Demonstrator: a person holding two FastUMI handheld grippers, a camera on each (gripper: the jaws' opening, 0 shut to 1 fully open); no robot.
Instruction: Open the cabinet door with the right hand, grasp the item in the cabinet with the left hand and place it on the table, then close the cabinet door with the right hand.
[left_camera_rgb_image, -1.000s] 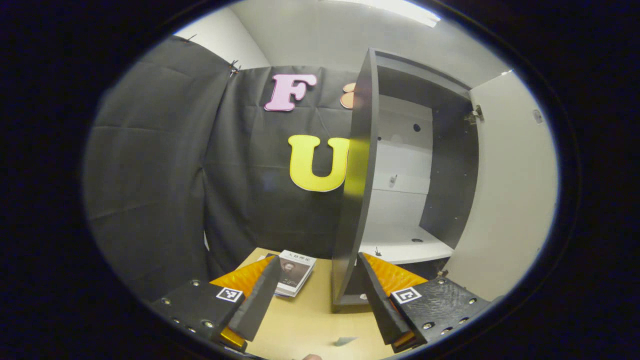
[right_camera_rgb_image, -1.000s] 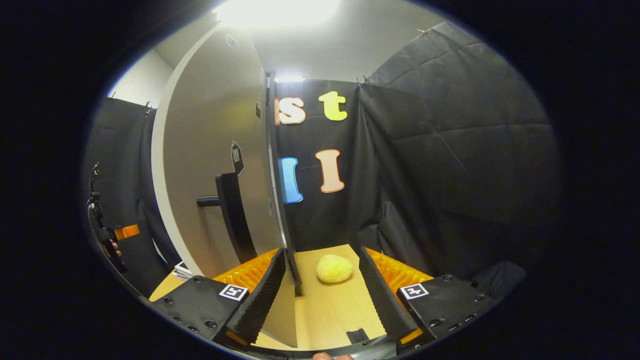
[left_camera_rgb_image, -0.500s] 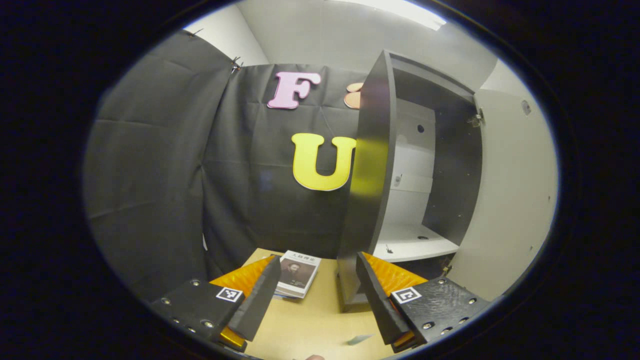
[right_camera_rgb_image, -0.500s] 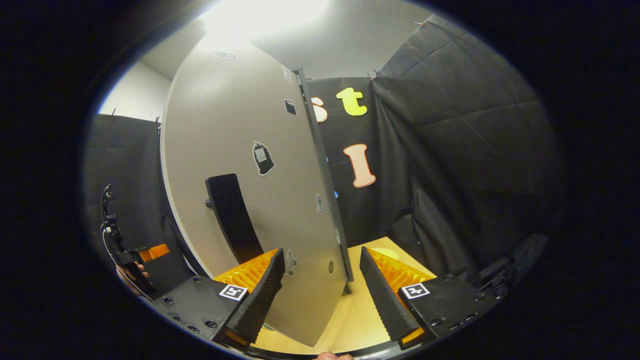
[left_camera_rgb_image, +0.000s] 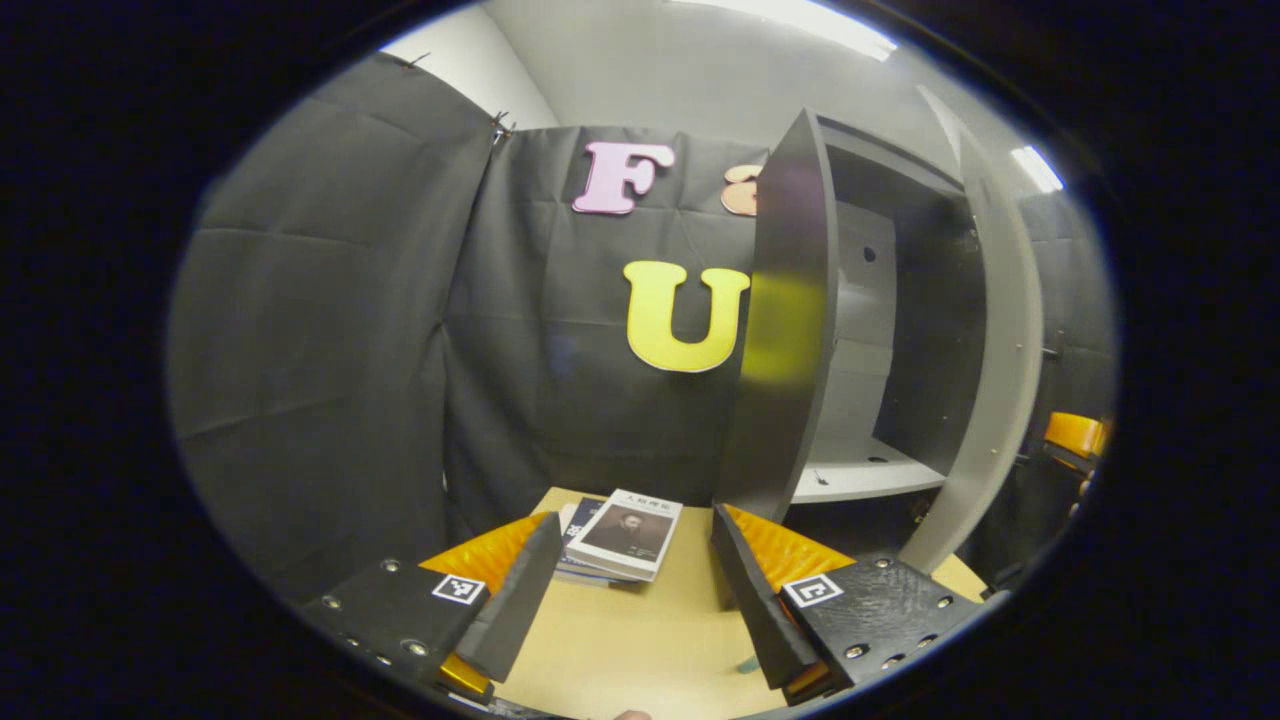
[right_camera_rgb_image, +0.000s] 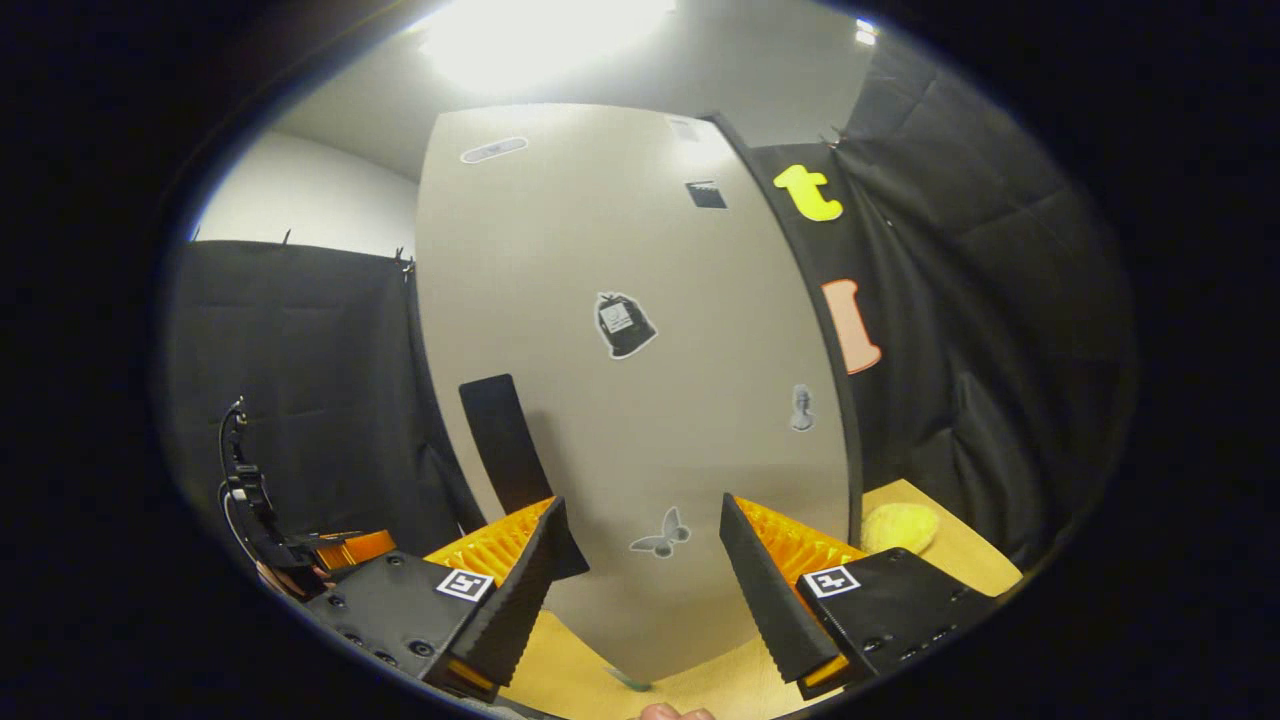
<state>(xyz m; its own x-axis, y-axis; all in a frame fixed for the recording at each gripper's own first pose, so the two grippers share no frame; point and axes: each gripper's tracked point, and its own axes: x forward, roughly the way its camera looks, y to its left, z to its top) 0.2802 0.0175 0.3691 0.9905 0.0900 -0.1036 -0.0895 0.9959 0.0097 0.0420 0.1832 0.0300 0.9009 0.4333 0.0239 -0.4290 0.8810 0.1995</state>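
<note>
The dark cabinet (left_camera_rgb_image: 790, 320) stands on the table, its grey door (left_camera_rgb_image: 1000, 350) seen edge-on and partly swung in. A bare white shelf (left_camera_rgb_image: 860, 470) shows inside. In the right gripper view the door's outer face (right_camera_rgb_image: 640, 400) is close ahead, with a black handle (right_camera_rgb_image: 505, 440) at its left. My right gripper (right_camera_rgb_image: 640, 590) is open just before that face; whether it touches the door I cannot tell. My left gripper (left_camera_rgb_image: 635, 600) is open over the table, holding nothing. A small stack of books (left_camera_rgb_image: 625, 520) lies ahead of it. A yellow round item (right_camera_rgb_image: 900, 525) lies right of the door.
The wooden table (left_camera_rgb_image: 620, 650) runs under both grippers. Black cloth walls close in behind and on both sides. The left gripper (right_camera_rgb_image: 270, 530), with a hand on it, shows far left in the right gripper view. An orange part of the right gripper (left_camera_rgb_image: 1075, 435) shows beyond the door.
The door has swung from wide open toward the cabinet. My right gripper has come round from the door's edge to face its outer side. The left gripper has drifted left, away from the cabinet.
</note>
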